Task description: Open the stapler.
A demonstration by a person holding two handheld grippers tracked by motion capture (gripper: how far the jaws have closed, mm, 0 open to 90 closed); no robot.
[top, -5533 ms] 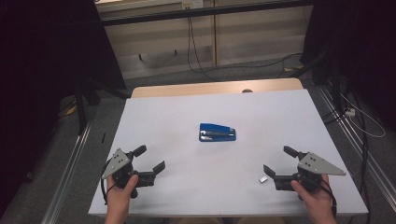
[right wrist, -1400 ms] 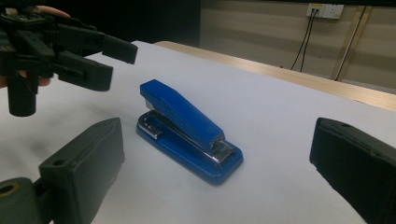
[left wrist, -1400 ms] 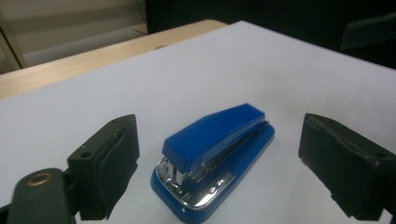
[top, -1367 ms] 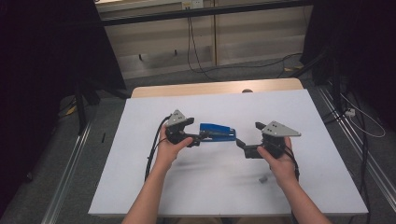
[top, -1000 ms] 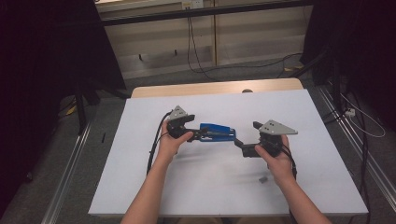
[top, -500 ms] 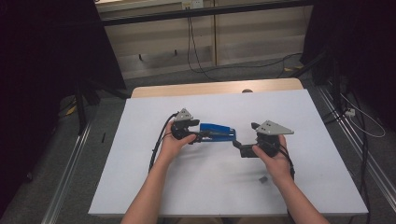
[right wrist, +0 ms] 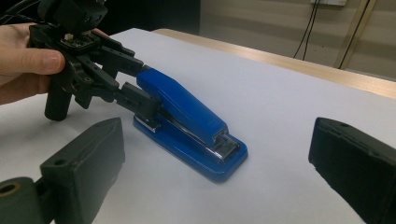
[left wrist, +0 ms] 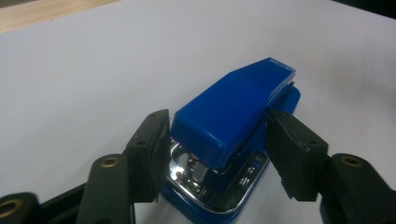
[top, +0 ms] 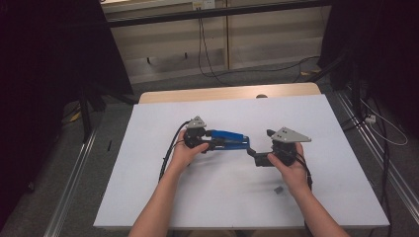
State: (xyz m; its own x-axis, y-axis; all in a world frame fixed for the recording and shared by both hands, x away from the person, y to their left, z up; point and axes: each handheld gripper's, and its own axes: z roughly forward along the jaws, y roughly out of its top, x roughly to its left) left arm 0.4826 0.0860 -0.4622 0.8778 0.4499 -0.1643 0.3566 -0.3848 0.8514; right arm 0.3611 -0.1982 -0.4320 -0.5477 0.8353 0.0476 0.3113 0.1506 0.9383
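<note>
We note a blue stapler point(top: 230, 138) lying flat on the white table point(top: 346, 148), near its middle, hinged end toward the person's left, stapling end toward the right.

Left gripper point(left wrist: 212, 151): jaws straddle the stapler's hinged end, one on each side of the blue top arm. From the left gripper view the pads sit right against its sides, with perhaps a thin gap at the right pad; we cannot tell whether they are pressing. From the right gripper view the near jaw appears to touch the stapler.

Right gripper point(right wrist: 219, 182): jaws spread wide, holding nothing, just beyond the stapler's stapling end and apart from it.

A small dark object point(top: 278, 189) lies on the table, nearer the person than the stapler, beside the right hand point(top: 291, 168).
</note>
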